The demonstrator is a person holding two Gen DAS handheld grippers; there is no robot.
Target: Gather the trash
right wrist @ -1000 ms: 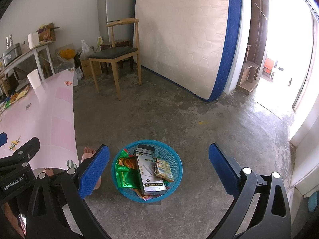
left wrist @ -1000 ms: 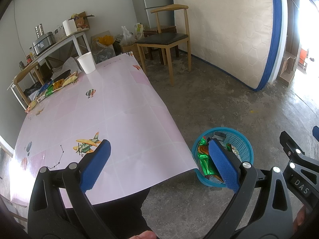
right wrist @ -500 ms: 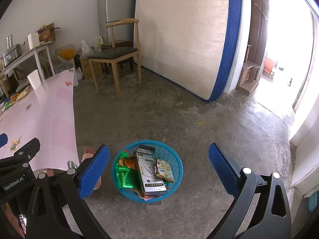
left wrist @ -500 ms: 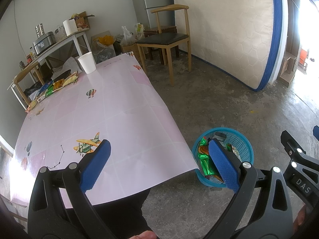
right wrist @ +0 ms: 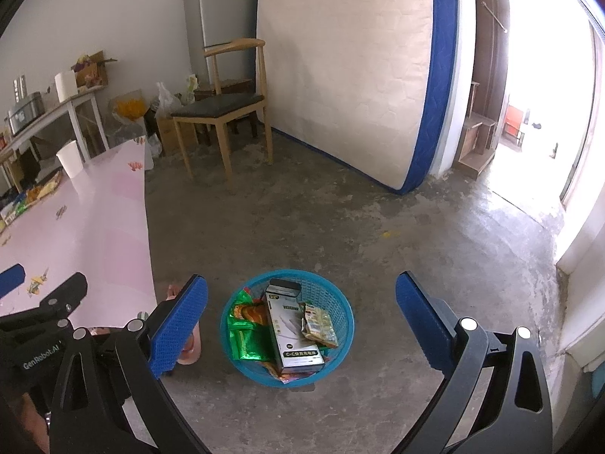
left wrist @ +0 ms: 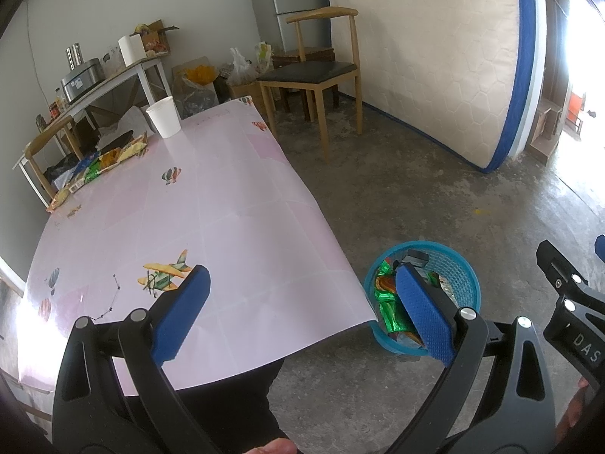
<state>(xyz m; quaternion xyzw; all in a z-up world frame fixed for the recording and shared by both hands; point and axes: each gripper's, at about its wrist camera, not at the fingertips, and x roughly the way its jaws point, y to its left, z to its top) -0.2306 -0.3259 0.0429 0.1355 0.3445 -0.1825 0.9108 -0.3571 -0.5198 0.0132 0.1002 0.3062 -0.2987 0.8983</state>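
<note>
On the floor beside the table (left wrist: pixel 234 204), the basket (right wrist: pixel 342 304) holds wrappers; both tongs, left gripper (left wrist: pixel 302 314) and right gripper (right wrist: pixel 302 319), gape empty.

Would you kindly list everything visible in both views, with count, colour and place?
basket: one, blue, on the floor beside the table
boxed item: one, grey-white, in the basket
wrappers: several, green and orange, in the basket
table: one, pink cloth
paper cup: one, white, far table end
snack packets: several, mixed colours, far left table edge
chair: one, wooden, black seat
mattress: one, cream with blue edge, leaning on the wall
left gripper: open, blue pads
right gripper: open, above the basket
</note>
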